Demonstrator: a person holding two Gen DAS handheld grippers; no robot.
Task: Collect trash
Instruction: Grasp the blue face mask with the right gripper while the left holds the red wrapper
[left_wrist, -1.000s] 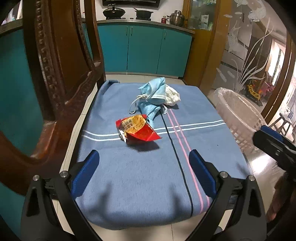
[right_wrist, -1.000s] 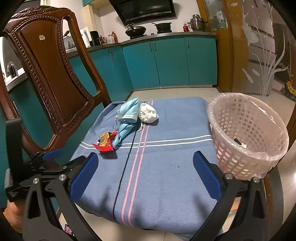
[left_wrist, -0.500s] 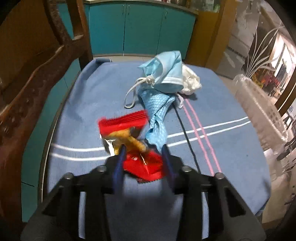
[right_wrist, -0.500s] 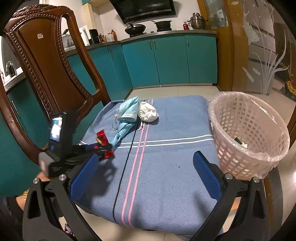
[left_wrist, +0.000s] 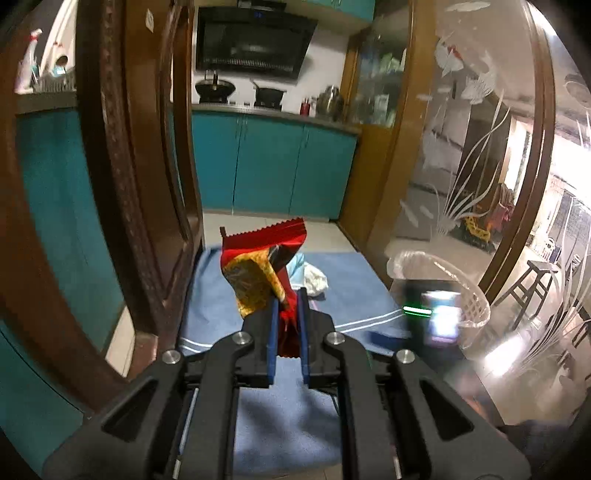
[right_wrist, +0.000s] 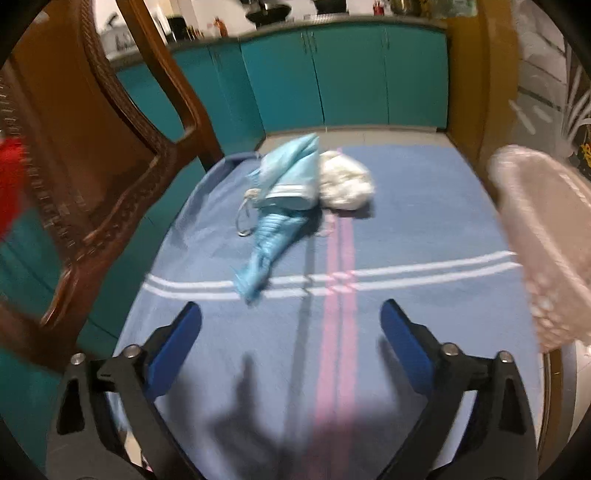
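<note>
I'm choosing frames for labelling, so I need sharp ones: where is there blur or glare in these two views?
Left wrist view: the red wrapper in the left gripper is fairly sharp, but the right gripper smears beside the basket, with glare low on the glass. Right wrist view: everything is slightly blurred, worst at the basket; the masks remain recognisable.

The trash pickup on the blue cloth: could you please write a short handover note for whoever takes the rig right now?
Left gripper: just closed, fingers shut on the red snack wrapper, lifted off the blue cloth.
Right gripper: open, empty, jaws just narrowed slightly, low over the cloth facing the remaining trash.
Still on the cloth: blue face mask and white crumpled tissue, touching each other.
Pink lined basket: at the cloth's right edge.
Done: wrapper picked up.
Left: drop the wrapper into the basket, then collect mask and tissue.
</note>
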